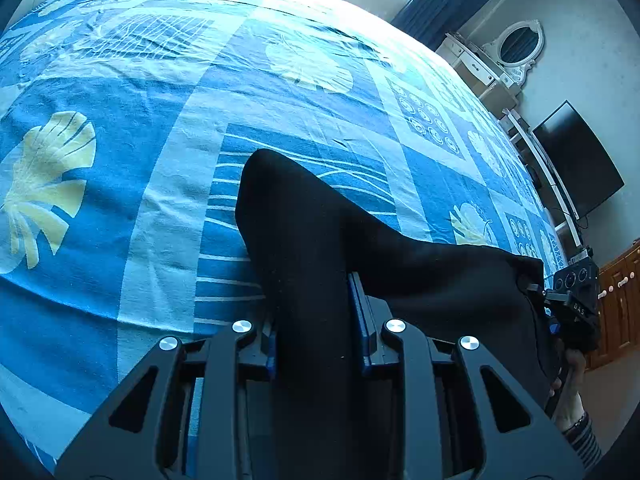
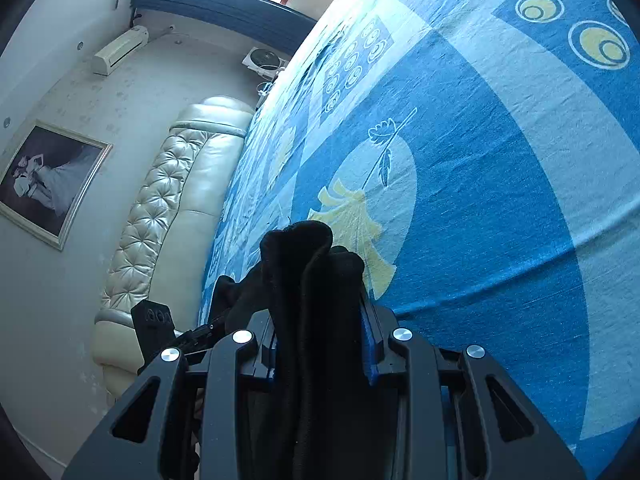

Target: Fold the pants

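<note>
The black pants (image 1: 304, 220) hang bunched between my two grippers, above a bed with a blue patterned sheet (image 1: 120, 200). My left gripper (image 1: 316, 320) is shut on a thick fold of the fabric, which fills the gap between its blue pads. From there the cloth stretches right to the other gripper's black housing (image 1: 576, 280). In the right wrist view, my right gripper (image 2: 320, 320) is shut on a rolled bundle of the pants (image 2: 308, 264) that sticks up past the fingertips. The left gripper's housing (image 2: 156, 320) shows at lower left. The fingertips are hidden by cloth.
The sheet (image 2: 500, 200) spreads wide ahead of both grippers. A padded cream headboard (image 2: 168, 208) and a framed picture (image 2: 48, 180) line one side. A dark TV (image 1: 580, 160), a white vanity mirror (image 1: 520, 44) and a wooden cabinet (image 1: 616, 300) stand beyond the bed. A hand with striped sleeve (image 1: 580, 428) holds the right gripper.
</note>
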`<act>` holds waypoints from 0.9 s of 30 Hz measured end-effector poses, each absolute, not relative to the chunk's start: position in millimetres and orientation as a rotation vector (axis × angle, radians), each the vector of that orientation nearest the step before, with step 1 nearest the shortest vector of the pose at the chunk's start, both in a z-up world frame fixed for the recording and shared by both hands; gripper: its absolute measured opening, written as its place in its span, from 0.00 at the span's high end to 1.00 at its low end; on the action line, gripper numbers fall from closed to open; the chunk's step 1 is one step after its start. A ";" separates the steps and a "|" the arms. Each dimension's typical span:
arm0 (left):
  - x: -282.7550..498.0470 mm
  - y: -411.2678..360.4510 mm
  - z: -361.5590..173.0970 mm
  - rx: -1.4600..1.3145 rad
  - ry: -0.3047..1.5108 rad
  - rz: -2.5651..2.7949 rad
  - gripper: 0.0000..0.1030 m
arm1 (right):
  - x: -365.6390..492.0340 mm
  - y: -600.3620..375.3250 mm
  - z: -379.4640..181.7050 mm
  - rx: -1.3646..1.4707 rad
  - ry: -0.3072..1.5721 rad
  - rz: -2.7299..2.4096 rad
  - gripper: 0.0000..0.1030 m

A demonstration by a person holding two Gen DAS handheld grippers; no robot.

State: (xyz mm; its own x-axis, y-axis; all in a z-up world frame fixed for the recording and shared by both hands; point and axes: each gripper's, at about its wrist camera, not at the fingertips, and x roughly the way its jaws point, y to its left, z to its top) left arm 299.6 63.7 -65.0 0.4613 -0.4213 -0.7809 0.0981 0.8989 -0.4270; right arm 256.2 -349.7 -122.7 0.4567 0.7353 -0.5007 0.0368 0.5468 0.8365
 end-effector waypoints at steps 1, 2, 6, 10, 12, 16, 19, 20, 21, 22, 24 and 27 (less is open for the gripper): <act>299.7 63.7 -65.2 -0.343 1.047 -0.327 0.73 | 255.9 -349.6 -122.6 0.908 1.019 0.513 0.70; 300.0 63.7 -65.7 -0.341 1.045 -0.328 0.73 | 256.2 -349.3 -122.3 0.907 1.020 0.514 0.70; 301.0 64.7 -67.7 -0.356 1.040 -0.331 0.71 | 256.4 -349.2 -122.5 0.909 1.017 0.513 0.69; 301.5 65.1 -69.9 -0.367 1.041 -0.333 0.70 | 254.6 -351.3 -124.1 0.913 1.016 0.513 0.69; 301.6 65.1 -69.7 -0.365 1.043 -0.336 0.69 | 254.4 -351.5 -123.9 0.921 1.018 0.510 0.68; 298.4 70.0 -69.8 -0.385 1.034 -0.341 0.55 | 250.6 -352.4 -121.7 0.951 1.014 0.491 0.61; 285.3 79.8 -65.9 -0.434 1.022 -0.343 0.43 | 237.8 -356.5 -112.1 0.989 1.001 0.465 0.49; 277.9 83.8 -64.4 -0.455 1.020 -0.346 0.40 | 230.0 -359.8 -107.7 1.003 0.985 0.462 0.41; 268.9 87.7 -63.2 -0.473 1.018 -0.353 0.36 | 221.4 -363.9 -103.4 1.008 0.974 0.456 0.38; 258.6 91.4 -62.5 -0.487 1.016 -0.365 0.33 | 211.6 -367.2 -99.5 1.005 0.972 0.451 0.35; 235.9 97.9 -63.6 -0.525 1.022 -0.384 0.29 | 190.5 -372.5 -94.7 0.999 0.978 0.444 0.35; 200.3 104.6 -71.6 -0.611 1.055 -0.422 0.25 | 159.9 -375.1 -97.1 0.981 1.016 0.426 0.32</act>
